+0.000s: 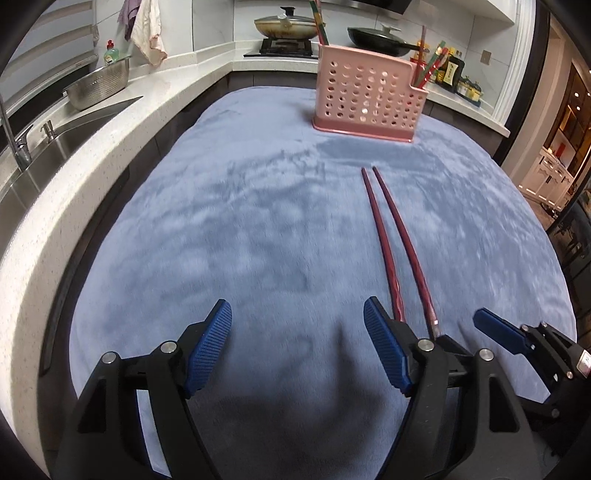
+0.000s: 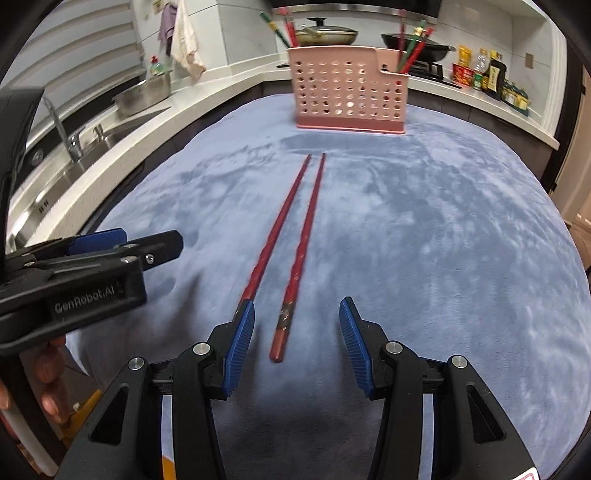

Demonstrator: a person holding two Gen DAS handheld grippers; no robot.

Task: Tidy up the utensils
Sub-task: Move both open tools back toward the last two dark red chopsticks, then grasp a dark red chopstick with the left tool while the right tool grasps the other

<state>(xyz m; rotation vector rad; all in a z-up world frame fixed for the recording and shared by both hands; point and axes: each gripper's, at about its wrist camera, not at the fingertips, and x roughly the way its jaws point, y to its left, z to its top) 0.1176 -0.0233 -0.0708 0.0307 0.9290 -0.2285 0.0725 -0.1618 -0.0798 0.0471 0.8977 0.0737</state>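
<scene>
Two dark red chopsticks [image 1: 391, 236] [image 2: 295, 236] lie side by side on the blue cloth [image 1: 258, 221] [image 2: 443, 221], pointing toward a pink perforated utensil holder [image 1: 365, 92] [image 2: 349, 98] at the far side, which holds several red and green chopsticks. My left gripper [image 1: 297, 347] is open and empty, just left of the chopsticks' near ends. My right gripper [image 2: 297, 343] is open, its fingers either side of the right chopstick's near end, with the left chopstick's end at its left pad [image 2: 240, 343]. The right gripper's blue finger [image 1: 495, 328] shows in the left wrist view, and the left gripper's body [image 2: 85, 273] in the right wrist view.
A white counter with a sink [image 1: 55, 147] [image 2: 92, 147], tap and steel colander [image 1: 99, 85] runs along the left. A stove with two lidded pans [image 1: 288, 26] [image 2: 325, 35] and sauce bottles [image 2: 484, 72] stand behind the holder.
</scene>
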